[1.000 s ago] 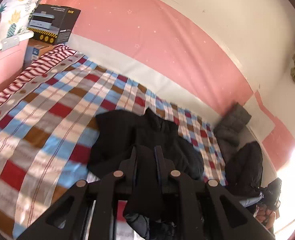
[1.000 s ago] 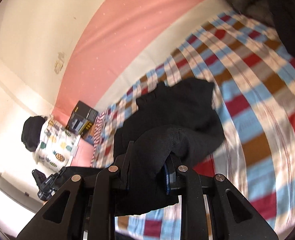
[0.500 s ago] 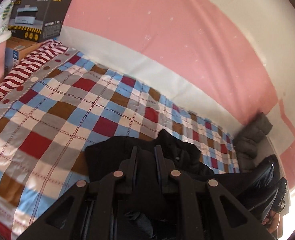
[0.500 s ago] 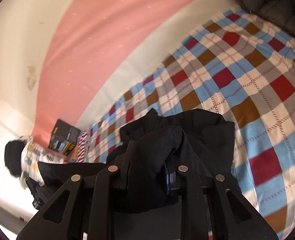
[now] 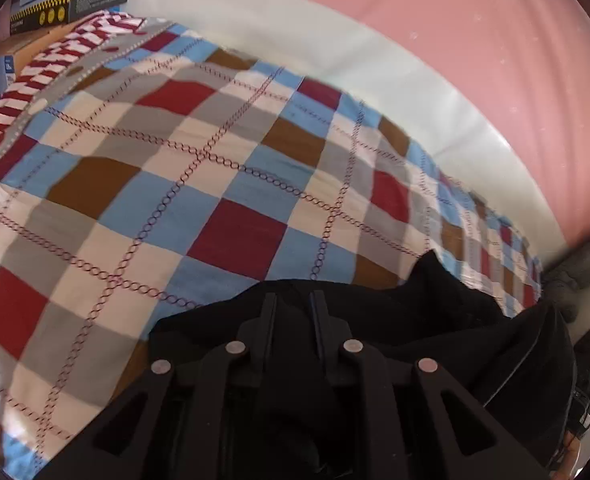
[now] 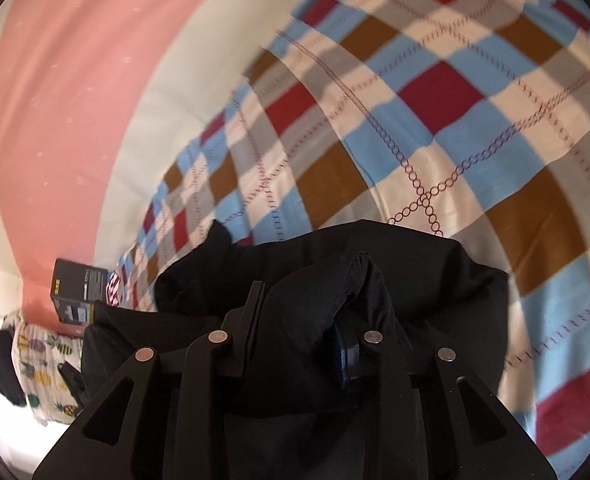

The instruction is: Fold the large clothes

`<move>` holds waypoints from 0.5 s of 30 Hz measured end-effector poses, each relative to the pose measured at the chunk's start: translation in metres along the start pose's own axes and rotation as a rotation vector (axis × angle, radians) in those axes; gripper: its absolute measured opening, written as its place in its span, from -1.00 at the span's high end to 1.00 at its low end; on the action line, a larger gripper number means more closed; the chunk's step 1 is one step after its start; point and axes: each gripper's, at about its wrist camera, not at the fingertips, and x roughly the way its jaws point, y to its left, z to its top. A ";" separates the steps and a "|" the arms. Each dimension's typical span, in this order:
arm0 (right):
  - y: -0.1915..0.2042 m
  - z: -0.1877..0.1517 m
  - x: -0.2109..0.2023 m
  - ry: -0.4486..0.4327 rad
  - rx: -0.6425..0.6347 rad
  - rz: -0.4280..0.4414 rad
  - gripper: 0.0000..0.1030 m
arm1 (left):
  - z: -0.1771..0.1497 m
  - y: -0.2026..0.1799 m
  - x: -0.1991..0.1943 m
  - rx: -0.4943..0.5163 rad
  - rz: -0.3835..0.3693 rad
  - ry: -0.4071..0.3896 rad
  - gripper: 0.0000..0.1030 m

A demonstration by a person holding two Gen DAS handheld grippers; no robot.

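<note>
Gripping bunched folds of the black jacket (image 5: 435,312) low over the checked bedspread (image 5: 223,184), the left gripper (image 5: 291,308) and right gripper (image 6: 307,308) each have fingers clamped on cloth. Uneven lowering could wrinkle the fold; the right's thick wad might slip free.

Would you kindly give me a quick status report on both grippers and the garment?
Left gripper shut on black fabric garment. Right gripper shut on a bunched fold of it. Garment low over checked bedspread. Nothing in the way.
</note>
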 end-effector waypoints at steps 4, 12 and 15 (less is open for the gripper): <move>-0.006 0.009 0.015 0.013 0.016 0.041 0.13 | 0.008 0.001 0.016 -0.023 0.014 0.004 0.53; 0.005 0.012 -0.035 -0.098 -0.064 0.226 -0.46 | 0.027 0.018 -0.031 -0.059 -0.109 -0.106 0.09; 0.005 0.006 -0.059 -0.183 -0.112 0.165 -0.47 | 0.021 0.026 -0.051 -0.044 -0.131 -0.124 0.00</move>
